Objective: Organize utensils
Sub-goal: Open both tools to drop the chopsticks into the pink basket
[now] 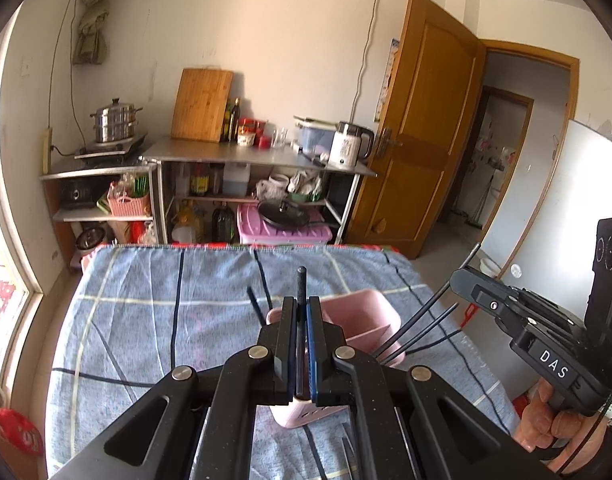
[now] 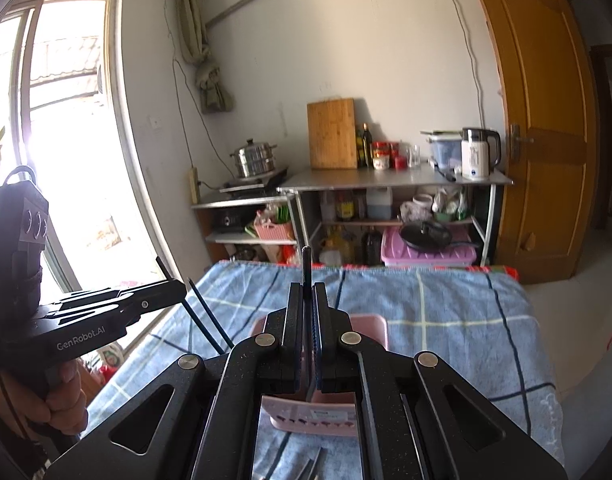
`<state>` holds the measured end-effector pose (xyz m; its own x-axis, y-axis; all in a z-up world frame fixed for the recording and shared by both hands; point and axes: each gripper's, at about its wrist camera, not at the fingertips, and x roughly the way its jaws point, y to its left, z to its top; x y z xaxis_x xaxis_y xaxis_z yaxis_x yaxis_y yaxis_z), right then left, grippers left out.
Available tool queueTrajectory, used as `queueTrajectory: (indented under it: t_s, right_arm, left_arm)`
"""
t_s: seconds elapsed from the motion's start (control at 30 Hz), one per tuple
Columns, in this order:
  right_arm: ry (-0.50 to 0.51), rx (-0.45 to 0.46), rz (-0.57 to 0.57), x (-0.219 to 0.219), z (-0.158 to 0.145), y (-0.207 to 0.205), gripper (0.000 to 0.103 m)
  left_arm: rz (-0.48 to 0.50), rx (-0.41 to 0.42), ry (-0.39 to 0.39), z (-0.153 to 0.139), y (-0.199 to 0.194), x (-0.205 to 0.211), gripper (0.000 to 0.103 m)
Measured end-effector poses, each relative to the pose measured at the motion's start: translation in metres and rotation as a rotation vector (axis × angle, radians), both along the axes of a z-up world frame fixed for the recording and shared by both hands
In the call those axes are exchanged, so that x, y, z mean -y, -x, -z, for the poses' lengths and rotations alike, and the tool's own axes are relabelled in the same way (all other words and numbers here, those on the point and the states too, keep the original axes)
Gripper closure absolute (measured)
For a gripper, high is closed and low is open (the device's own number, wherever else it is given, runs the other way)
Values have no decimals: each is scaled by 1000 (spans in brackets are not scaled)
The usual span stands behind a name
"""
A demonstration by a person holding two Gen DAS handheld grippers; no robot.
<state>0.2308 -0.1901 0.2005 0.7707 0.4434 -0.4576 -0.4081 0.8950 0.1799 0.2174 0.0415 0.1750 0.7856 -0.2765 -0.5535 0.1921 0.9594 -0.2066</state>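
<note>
Left claw: closed on a black chopstick, which stands up from between the pads, tip well above the fingertips.
Right claw: closed on another dark stick, likewise pointing up and away past the fingertips.
Holder: pink plastic, standing on the cloth directly under and beyond the left claw; in the right wrist view it sits directly below that claw too, its slotted wall facing the camera.
Sticks in holder: several black chopsticks lean out to the right of the holder, toward the right claw; two more lean out on its left.
Cloth: blue checked, covering the table.
Hands: a hand grips the right claw's handle at the lower right of the left view; the other hand holds the left claw's handle.
Loose items: slim metal ends lie on the cloth just before the holder; what they are cannot be told.
</note>
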Motion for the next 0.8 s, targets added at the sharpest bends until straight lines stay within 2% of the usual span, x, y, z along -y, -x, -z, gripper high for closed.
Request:
queueTrajectory:
  t_s: [0.23,0.37,0.53,0.8]
  right_arm:
    - [18,-57,-2,1,13,-5,99]
    - [15,-46,4,6,8,0,91]
    - [12,-38,13,13,2,7,91]
    - [5,-38,23,26,0,33,91]
  left_arm:
    - [3,-34,-15,19,-6,-2,99]
    - [0,-17,-34,16,-1,-1,94]
    - [-20,14,-31,8,13,-5,87]
    - [-43,46,-23,3,51,-11,86]
